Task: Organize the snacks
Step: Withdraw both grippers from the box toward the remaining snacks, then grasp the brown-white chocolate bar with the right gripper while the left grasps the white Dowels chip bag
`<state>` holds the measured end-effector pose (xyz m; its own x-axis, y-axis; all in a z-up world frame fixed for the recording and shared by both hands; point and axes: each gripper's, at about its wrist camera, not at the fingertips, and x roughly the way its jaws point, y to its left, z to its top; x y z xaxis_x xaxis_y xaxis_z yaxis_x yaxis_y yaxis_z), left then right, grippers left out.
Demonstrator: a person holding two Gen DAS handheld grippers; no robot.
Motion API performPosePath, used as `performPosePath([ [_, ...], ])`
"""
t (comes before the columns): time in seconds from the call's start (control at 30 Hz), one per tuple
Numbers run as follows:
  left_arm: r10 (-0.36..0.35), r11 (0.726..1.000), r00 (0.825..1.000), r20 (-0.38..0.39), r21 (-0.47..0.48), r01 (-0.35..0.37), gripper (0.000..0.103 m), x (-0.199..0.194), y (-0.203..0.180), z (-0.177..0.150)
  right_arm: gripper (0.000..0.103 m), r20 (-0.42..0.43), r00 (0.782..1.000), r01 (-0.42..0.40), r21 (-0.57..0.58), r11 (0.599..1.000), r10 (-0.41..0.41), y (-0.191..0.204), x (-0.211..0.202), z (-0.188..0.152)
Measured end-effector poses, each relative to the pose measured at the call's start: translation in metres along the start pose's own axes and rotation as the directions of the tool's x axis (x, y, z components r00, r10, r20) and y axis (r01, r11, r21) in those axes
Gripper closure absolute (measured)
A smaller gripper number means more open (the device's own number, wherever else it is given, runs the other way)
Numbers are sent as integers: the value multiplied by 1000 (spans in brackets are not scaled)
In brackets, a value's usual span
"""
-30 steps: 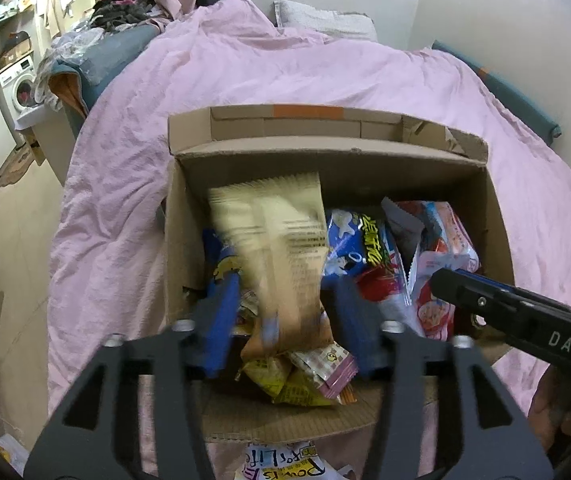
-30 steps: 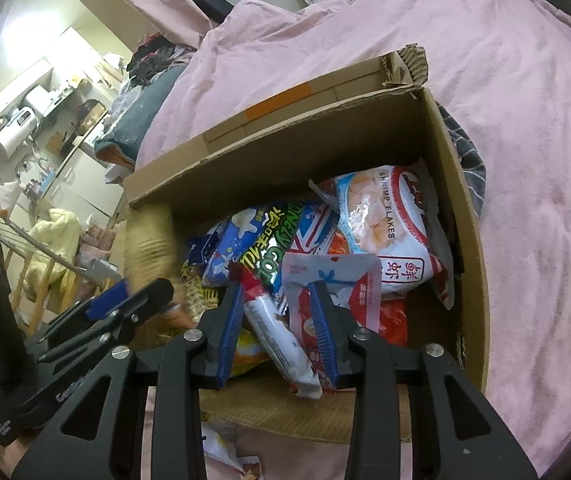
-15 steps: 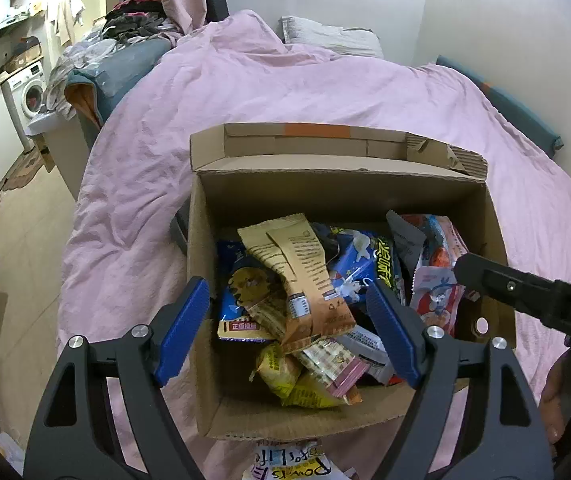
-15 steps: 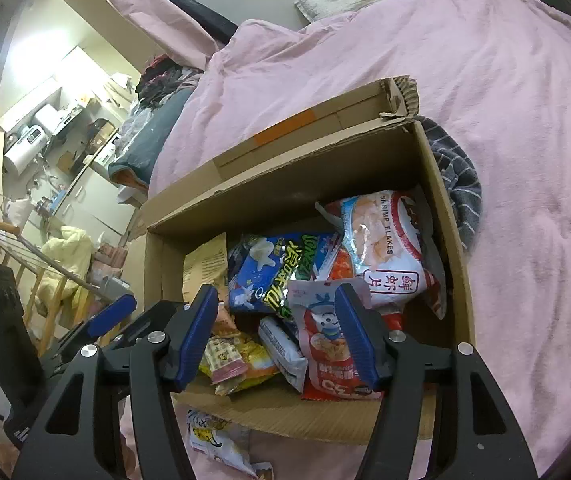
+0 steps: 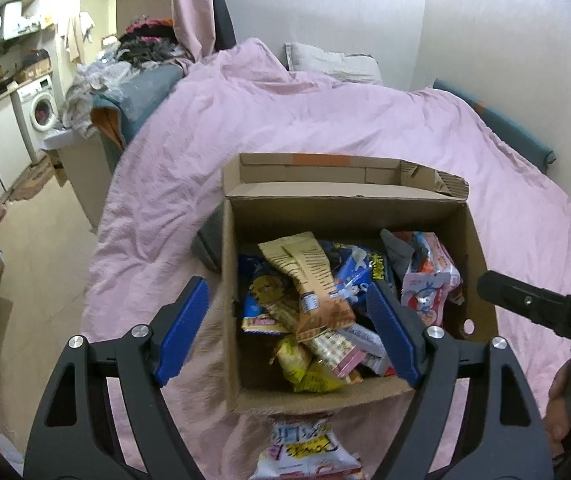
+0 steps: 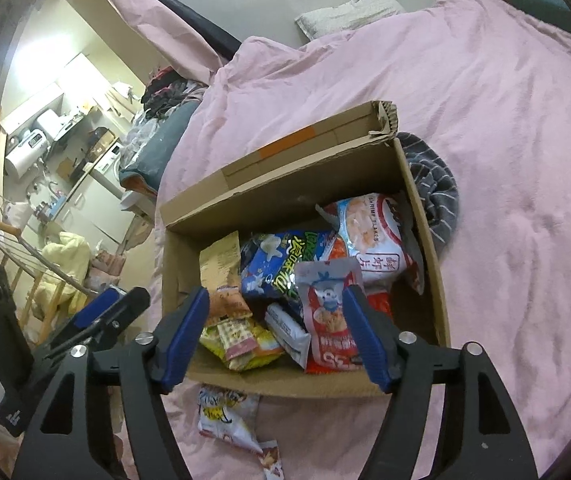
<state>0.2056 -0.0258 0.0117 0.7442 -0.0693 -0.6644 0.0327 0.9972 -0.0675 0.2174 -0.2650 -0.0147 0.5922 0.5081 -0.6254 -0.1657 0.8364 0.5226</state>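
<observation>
both grippers hang tilted down over the open cardboard box point(image 5: 481, 248), side by side. the left gripper point(image 5: 289, 334) has its blue pads point(image 5: 181, 332) spread wide with nothing between them; its jaws have just been opening. straight below and ahead of it lies the tan snack packet point(image 5: 309, 276), loose on top of the heap in the box. the right gripper point(image 6: 275, 334) is also spread apart and empty, its jaws having just been opening too, and under its right pad sits the red and white pouch point(image 6: 331, 312), with the shrimp flakes bag point(image 6: 369, 232) further ahead against the box's far right wall. one more snack bag point(image 6: 225, 416) lies on the cover just short of the box, beneath the right gripper. a hand point(image 5: 569, 408) grips the right tool's handle at the edge of the left view. the box rests on a bed under a pink duvet point(image 6: 505, 120), a pillow point(image 5: 331, 62) at its far end by the wall. off to the left, past the bed, stand a washing machine point(image 5: 39, 110) and cluttered shelves.
</observation>
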Motion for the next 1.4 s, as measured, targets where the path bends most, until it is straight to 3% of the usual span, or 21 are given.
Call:
performPosePath([
  [0.13,-7,1000,1000,7,-15,7,25,-15,6,-10,20,10,999,32,-53,998,-31,9,-10,-11],
  [0.37,-20,995,999,-37,-93,17,24,-29,29,-31,20,-38,999,30,-59,998,-32,14,-19,-37],
  [0.47,-6,990,998,-64,-140,-3,16,-32,38,-39,20,-82,997,9,-82,997,-16,18,-18,-50],
  [0.7,29,991,994,-103,-129,-42,15,-39,48,-60,20,-130,987,77,-108,991,-90,17,-18,-74],
  [0.83,30,986,987,-160,-160,-56,15,-35,60,-70,20,-219,972,64,-91,994,-82,10,-3,-85],
  [1.0,42,980,978,-202,-182,-80,15,-32,73,-76,21,-410,911,6,-108,994,-50,17,36,-110],
  [1.17,35,976,974,-226,-202,-81,15,-31,83,-83,43,-550,824,13,-224,975,-137,35,78,-142],
  [1.23,31,975,971,-236,-208,-82,15,-30,85,-84,58,-582,796,11,-260,965,-166,39,91,-153],
  [1.33,22,972,969,-248,-220,-78,15,-28,86,-86,72,-589,778,31,-308,951,-216,43,99,-160],
  [1.4,11,971,966,-256,-227,-72,15,-26,84,-86,81,-584,777,42,-324,945,-235,42,99,-161],
])
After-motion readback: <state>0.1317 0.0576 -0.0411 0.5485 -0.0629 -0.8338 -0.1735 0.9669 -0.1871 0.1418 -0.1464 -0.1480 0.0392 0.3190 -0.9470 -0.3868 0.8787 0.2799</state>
